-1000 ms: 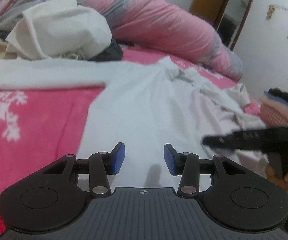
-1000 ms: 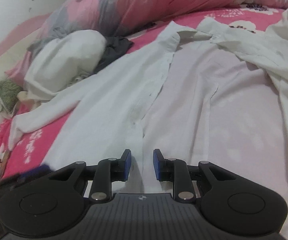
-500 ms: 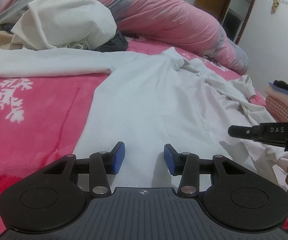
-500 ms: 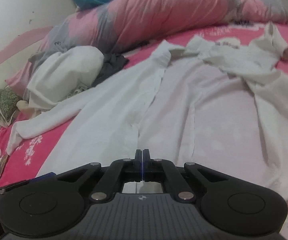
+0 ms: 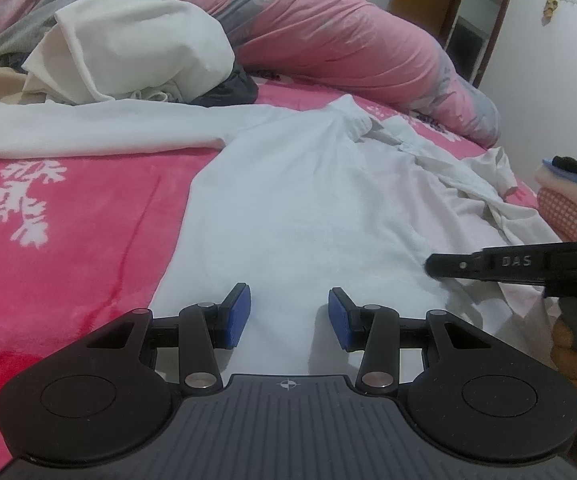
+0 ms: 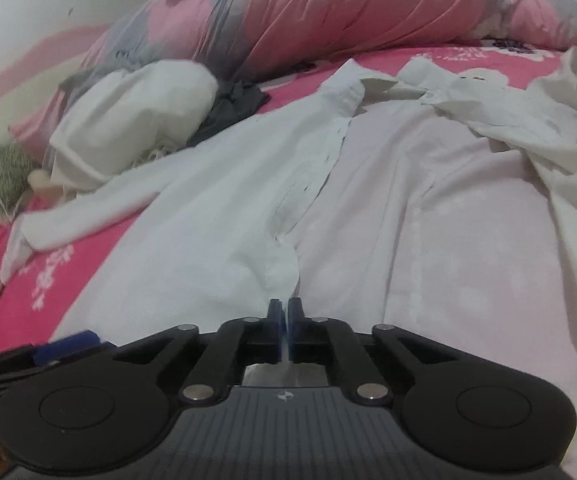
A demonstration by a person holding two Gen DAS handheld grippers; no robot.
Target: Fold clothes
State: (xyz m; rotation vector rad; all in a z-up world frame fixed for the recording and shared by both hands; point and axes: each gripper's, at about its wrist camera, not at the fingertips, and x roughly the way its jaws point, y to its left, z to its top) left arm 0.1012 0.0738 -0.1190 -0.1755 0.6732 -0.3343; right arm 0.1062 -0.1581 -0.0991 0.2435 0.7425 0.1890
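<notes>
White button-front shirt (image 6: 216, 216) spread open, front up, on the bed (image 5: 72, 240), collar toward the far edge where a rolled pink duvet (image 5: 328, 40) runs along it. Left to right: near the far left corner, a heap of unfolded laundry (image 5: 128, 40); the shirt's left sleeve (image 5: 88, 128) stretched out flat toward the left edge; the left front panel, smooth; the button placket (image 6: 328, 160) down the middle; the right panel and right sleeve (image 6: 536, 120), rumpled and doubled over near the right edge. A stack of folded clothes (image 5: 568, 200) sits at the right edge in the left wrist view.

Risks. The right gripper (image 6: 287, 312) pinches only a thin edge of the placket at the hem, so the cloth may slip free if drawn quickly, or only one layer may follow while the panel beneath stays put. The crumpled right sleeve would probably be trapped in any fold made over it, giving a lumpy result. The plush bedcover may drag on the fabric and skew the fold line.

Pose. The left gripper (image 5: 288, 316) is held low and level over the left panel near the hem, fingers wide apart with nothing between them. The right gripper lies just beside it, fingers closed on the placket edge, the person's hand (image 5: 576, 348) wrapped round its handle.
</notes>
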